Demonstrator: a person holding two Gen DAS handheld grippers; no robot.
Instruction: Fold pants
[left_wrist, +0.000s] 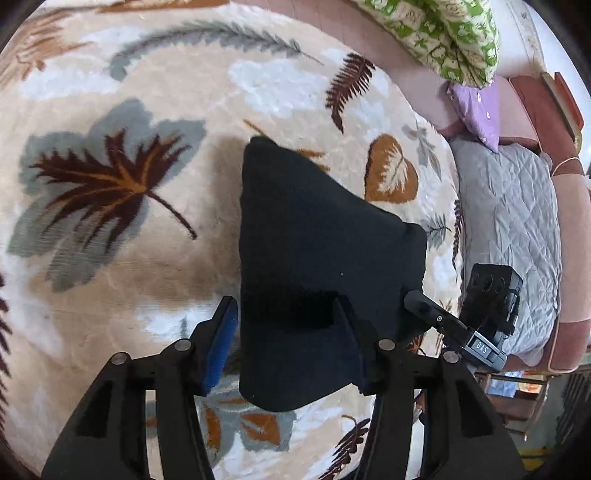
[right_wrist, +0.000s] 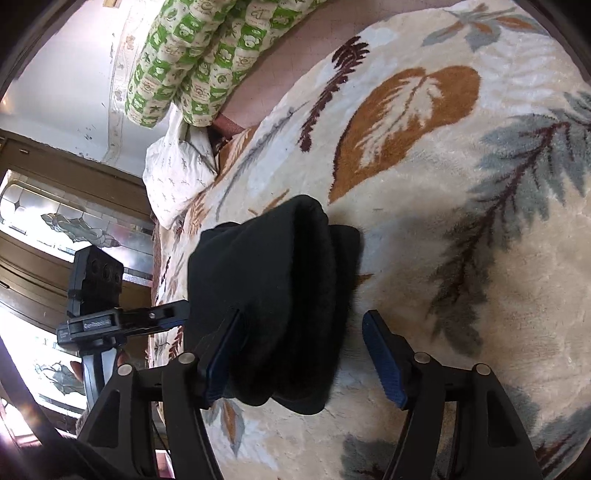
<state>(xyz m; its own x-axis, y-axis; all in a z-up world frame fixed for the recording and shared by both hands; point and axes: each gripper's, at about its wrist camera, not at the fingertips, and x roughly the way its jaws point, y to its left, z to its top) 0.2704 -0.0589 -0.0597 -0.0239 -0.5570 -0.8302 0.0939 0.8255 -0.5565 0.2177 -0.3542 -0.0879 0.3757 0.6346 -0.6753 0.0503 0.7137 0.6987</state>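
The black pants (left_wrist: 314, 240) lie folded into a thick bundle on the leaf-patterned blanket (left_wrist: 110, 258). My left gripper (left_wrist: 284, 306) straddles the near end of the bundle with its jaws apart. Its blue left pad (left_wrist: 221, 343) stands just off the cloth, and the right finger is partly covered by it. In the right wrist view the same pants (right_wrist: 266, 266) show their rolled edge. My right gripper (right_wrist: 303, 314) is open around them, the left pad (right_wrist: 221, 362) against the cloth. The right pad (right_wrist: 384, 358) is well clear, over bare blanket (right_wrist: 480, 258).
A green patterned quilt (left_wrist: 443, 37) is piled at the head of the bed, with a purple pillow (left_wrist: 476, 110) and a grey quilted cover (left_wrist: 509, 221) to the right. A white pillow (right_wrist: 177, 173) lies by the blanket's edge. The other tool's black camera mount (right_wrist: 96, 280) stands near a window.
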